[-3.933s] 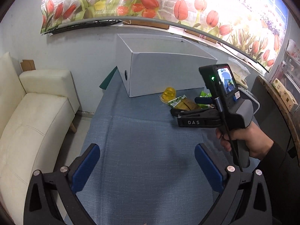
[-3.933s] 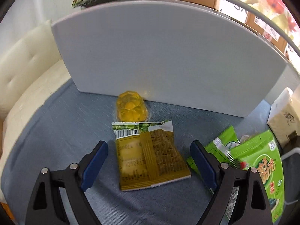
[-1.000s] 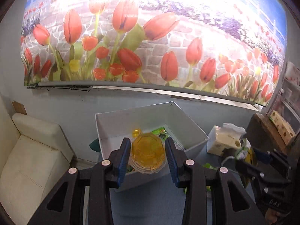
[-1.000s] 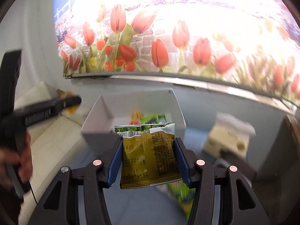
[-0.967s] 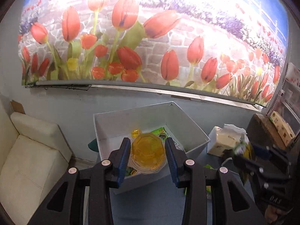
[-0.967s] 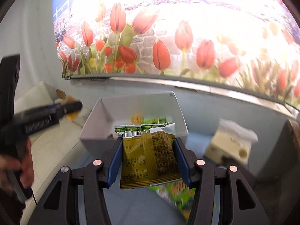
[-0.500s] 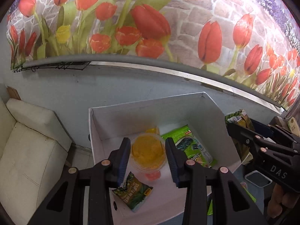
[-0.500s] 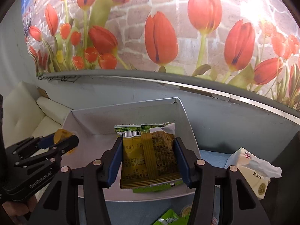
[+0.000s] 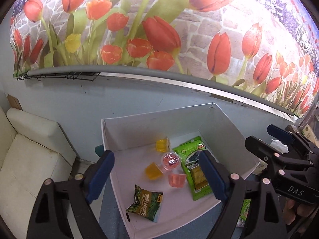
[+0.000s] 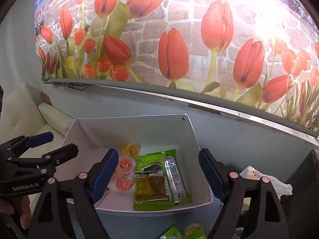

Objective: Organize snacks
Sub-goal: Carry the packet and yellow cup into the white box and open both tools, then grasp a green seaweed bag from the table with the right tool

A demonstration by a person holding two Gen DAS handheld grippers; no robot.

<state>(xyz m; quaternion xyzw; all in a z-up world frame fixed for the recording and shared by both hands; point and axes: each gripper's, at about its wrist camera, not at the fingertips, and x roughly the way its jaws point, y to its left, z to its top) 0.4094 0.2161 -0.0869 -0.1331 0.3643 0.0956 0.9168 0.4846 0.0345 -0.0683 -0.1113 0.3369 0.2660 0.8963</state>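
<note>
Both claws are over the white box (image 9: pixel 225 127), jaws opening, nothing between them. Half a second ago the left claw (image 9: pixel 157 172) still clamped the yellow jelly cup (image 9: pixel 153 171); now it is released and the cup lies on its side on the box floor, touching a pink jelly cup (image 9: pixel 171 160). Another pink cup (image 9: pixel 176 180) sits just beside them, and a second yellow cup (image 9: pixel 162 145) is nearer the back wall.

The right claw (image 10: pixel 158 174) was clenched on the olive-yellow snack packet (image 10: pixel 150 188) half a second ago; the packet now lies flat on top of the green packet (image 10: pixel 154 159) in the box's right half. A small dark-green packet (image 9: pixel 146 202) rests near the front wall, same spot as before.

More green packets (image 10: pixel 173 234) remain outside the box on the table (image 10: pixel 123 228). A tissue pack (image 10: pixel 265 181) sits to the box's right.
</note>
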